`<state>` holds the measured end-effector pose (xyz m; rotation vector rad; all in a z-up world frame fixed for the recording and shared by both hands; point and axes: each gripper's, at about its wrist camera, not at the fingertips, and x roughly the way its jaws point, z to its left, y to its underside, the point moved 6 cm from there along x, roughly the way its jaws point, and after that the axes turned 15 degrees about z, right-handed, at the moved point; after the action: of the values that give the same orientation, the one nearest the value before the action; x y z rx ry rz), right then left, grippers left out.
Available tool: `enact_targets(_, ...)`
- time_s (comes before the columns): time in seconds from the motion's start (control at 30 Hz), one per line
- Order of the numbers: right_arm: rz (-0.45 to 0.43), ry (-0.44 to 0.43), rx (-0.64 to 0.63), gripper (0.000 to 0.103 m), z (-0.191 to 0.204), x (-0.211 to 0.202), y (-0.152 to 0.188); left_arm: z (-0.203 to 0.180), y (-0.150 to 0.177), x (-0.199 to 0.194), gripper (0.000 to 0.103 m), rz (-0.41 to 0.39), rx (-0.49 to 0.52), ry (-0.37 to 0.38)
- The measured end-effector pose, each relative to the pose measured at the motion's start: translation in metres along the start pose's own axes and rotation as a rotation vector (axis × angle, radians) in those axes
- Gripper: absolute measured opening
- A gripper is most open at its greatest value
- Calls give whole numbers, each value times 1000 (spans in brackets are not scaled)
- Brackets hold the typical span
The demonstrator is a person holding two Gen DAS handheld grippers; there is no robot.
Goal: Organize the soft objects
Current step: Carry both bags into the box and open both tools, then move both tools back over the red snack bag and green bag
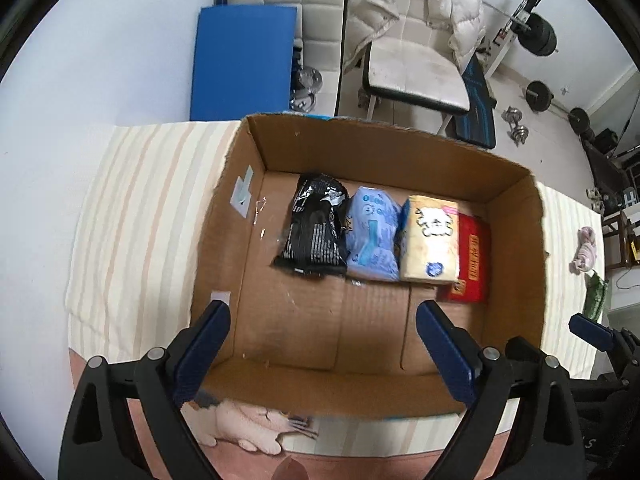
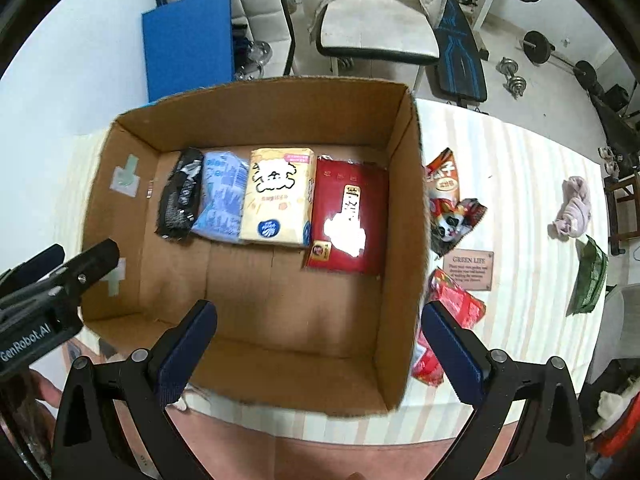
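Note:
An open cardboard box (image 1: 516,248) (image 2: 404,216) holds a row of soft packs: a black pack (image 1: 314,226) (image 2: 180,200), a blue pack (image 1: 372,236) (image 2: 222,200), a yellow tissue pack (image 1: 430,238) (image 2: 276,196) and a red pack (image 1: 474,264) (image 2: 348,216). My left gripper (image 1: 322,344) is open and empty over the box's near part. My right gripper (image 2: 316,344) is open and empty over the box's near right wall. To the right of the box lie a snack bag with a cat face (image 2: 452,208) and a red bag (image 2: 456,308).
The box stands on a striped cloth (image 1: 132,216) (image 2: 520,200). A pink cloth (image 2: 574,206) (image 1: 586,250) and a green bag (image 2: 588,276) (image 1: 596,296) lie at the far right, a small card (image 2: 472,268) near the box. Chairs and gym weights stand beyond the table.

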<state>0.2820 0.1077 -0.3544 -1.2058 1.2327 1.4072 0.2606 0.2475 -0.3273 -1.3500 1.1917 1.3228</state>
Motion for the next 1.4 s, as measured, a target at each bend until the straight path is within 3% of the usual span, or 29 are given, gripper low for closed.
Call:
enact_targets(0.5,-175,-42,-18,103,-6,-84,92,-17,80,-84,95,-158,25,-60)
enact_targets(0.83,-235,-111,-12,103,-22,-110,116,-52,92,-107,95,-191,44,-50)
enact_targets(1.0,-277,-147,62,103,-71,-119,121,-106,82,-112,95,-208,139,-113)
enact_targets(1.17,-257,-135,177,103,-154,-114,127,-185,57,-93,95,-166,306,-160)
enact_targets(1.27,-226,-107,260,103,-215,-106,131,-240,43,-59,95,-87,437,-191)
enact_targets(1.4,-165,-62,348,103,-295,-83,132,-302,30,4,95,77,587,-260)
